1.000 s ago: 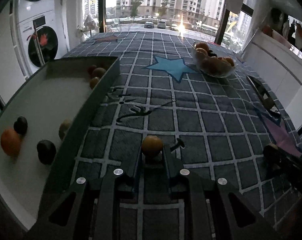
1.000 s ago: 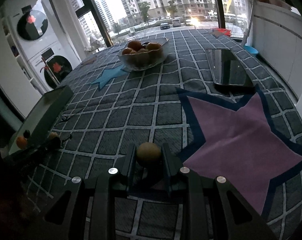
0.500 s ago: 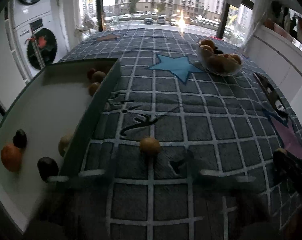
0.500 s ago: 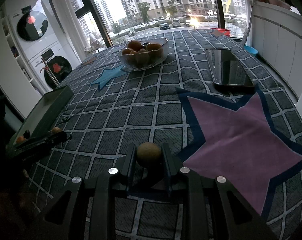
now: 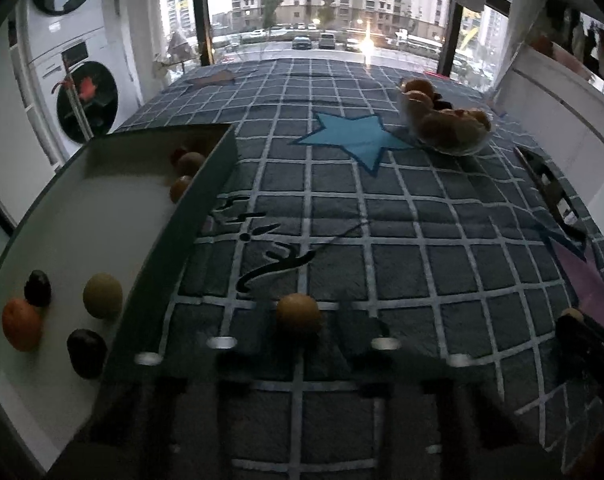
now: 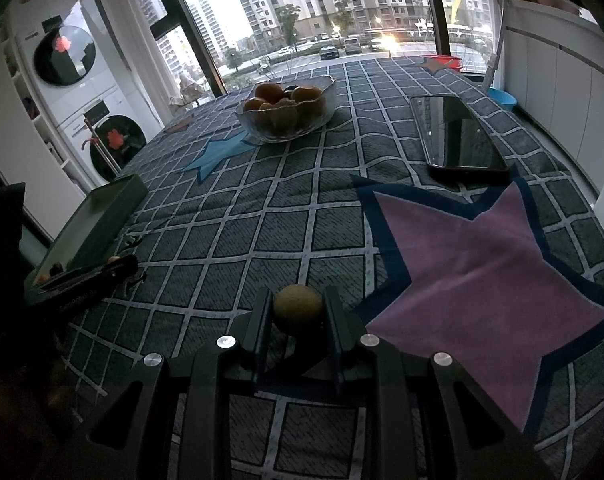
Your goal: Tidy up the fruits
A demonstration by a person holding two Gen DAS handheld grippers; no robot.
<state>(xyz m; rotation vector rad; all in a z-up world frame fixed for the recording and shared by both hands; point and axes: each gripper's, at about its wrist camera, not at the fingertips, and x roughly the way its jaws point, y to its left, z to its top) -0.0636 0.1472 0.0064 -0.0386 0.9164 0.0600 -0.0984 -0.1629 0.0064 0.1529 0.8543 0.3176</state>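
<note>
My left gripper (image 5: 300,342) is open wide and blurred; a small yellow-brown fruit (image 5: 298,314) lies on the checked cloth between its spread fingers, untouched. The green-walled tray (image 5: 206,200) at left holds several fruits, among them an orange one (image 5: 21,330) and a dark one (image 5: 86,352). My right gripper (image 6: 298,312) is shut on a small round brown fruit (image 6: 298,308) just above the cloth. A glass bowl (image 6: 286,114) of oranges stands far back; it also shows in the left wrist view (image 5: 447,126).
A phone (image 6: 457,136) lies on the cloth at right, behind a purple star patch (image 6: 481,260). The left gripper (image 6: 90,276) shows beside the tray (image 6: 98,220) in the right wrist view. Washing machines stand at left, windows behind.
My left gripper has opened and let go of the yellow-brown fruit, which now rests on the cloth. The right gripper holds its fruit still.
</note>
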